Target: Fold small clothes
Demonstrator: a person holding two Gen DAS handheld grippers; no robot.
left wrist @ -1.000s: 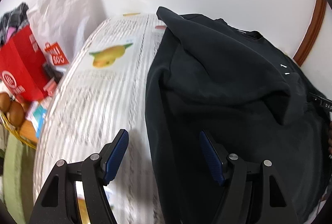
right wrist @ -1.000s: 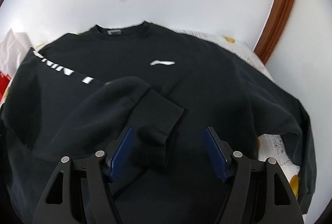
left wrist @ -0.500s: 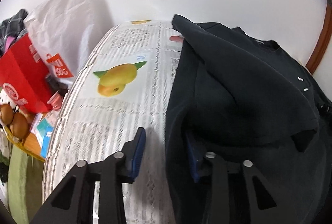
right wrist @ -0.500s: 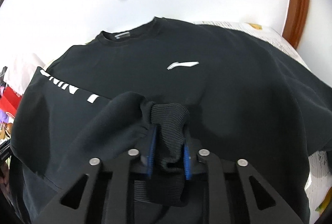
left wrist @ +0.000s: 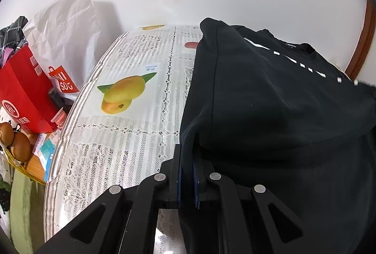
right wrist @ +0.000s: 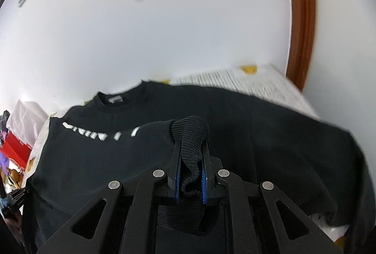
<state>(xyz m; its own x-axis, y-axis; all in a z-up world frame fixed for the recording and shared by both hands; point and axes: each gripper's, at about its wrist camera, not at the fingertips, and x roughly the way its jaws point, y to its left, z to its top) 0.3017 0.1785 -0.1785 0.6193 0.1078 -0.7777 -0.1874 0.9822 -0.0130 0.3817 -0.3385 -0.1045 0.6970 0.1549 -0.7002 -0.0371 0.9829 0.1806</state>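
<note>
Folding has only begun: the black sweatshirt (left wrist: 270, 98) lies mostly spread across the tablecloth (left wrist: 131, 136), its side edge pinched in the closed left gripper (left wrist: 187, 160) at lower centre and its cuff (right wrist: 190, 136) clamped by the right gripper (right wrist: 190, 155).

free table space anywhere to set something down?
Bare patch: tablecloth between black sweatshirt and the table's left edge, around the printed mango. Crowded: red bag, white bag beyond that edge; sweatshirt covers the rest.
</note>
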